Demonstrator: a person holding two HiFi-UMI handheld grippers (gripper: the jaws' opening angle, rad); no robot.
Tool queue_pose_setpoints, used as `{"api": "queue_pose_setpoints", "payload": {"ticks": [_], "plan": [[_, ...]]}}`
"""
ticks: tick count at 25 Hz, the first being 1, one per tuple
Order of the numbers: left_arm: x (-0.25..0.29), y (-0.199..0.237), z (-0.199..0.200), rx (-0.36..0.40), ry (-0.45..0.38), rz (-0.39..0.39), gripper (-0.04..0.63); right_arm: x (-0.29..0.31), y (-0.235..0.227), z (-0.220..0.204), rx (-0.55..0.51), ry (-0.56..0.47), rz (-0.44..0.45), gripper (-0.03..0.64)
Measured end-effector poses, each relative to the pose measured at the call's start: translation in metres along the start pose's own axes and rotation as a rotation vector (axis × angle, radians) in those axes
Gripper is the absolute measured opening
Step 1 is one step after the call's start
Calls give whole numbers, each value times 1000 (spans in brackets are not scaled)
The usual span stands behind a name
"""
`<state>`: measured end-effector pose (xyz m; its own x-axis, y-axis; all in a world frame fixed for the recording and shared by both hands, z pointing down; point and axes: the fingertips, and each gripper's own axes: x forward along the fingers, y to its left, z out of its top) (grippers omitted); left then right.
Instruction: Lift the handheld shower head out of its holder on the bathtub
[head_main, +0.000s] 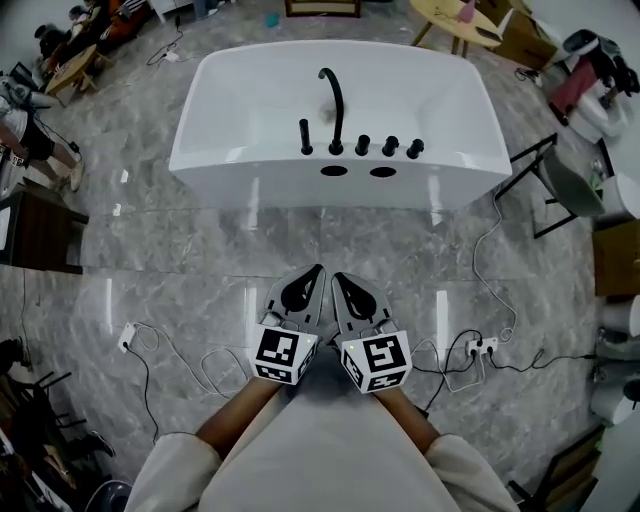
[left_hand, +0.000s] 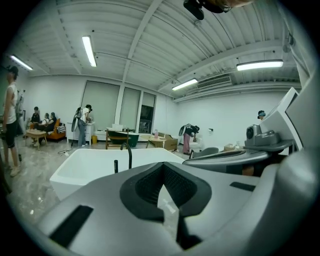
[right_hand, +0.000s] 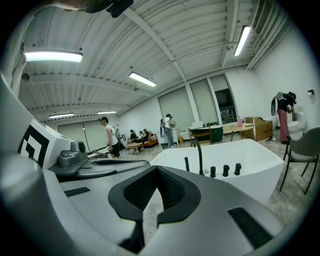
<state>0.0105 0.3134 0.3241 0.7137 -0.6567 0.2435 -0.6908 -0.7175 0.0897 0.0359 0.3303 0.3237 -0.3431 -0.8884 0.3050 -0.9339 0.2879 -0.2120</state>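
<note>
The white bathtub (head_main: 230, 150) stands across the marble floor ahead of me. On its near rim a short black handheld shower head (head_main: 305, 137) stands upright in its holder, left of the curved black spout (head_main: 333, 100) and three black knobs (head_main: 389, 146). My left gripper (head_main: 316, 272) and right gripper (head_main: 337, 280) are side by side over the floor, well short of the tub, both shut and empty. The left gripper view shows the shower head (left_hand: 116, 166) beyond the closed left gripper (left_hand: 163, 172). The right gripper view shows the shower head (right_hand: 187, 163) past the closed right gripper (right_hand: 157, 175).
Cables and power strips (head_main: 128, 336) (head_main: 482, 346) lie on the floor either side of me. A grey chair (head_main: 565, 180) stands right of the tub, a dark cabinet (head_main: 40, 230) at the left edge. People and low tables (head_main: 455, 15) are in the background.
</note>
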Motion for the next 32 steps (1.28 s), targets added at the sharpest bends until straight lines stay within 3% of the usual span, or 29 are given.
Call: {"api": "queue_pose_setpoints", "payload": {"ticks": [19, 32], "plan": [[69, 127, 41, -7, -37, -42, 4, 140, -12, 48, -52, 23, -76, 18], [76, 176, 52, -55, -73, -94, 3, 183, -7, 66, -85, -1, -145, 18]]}}
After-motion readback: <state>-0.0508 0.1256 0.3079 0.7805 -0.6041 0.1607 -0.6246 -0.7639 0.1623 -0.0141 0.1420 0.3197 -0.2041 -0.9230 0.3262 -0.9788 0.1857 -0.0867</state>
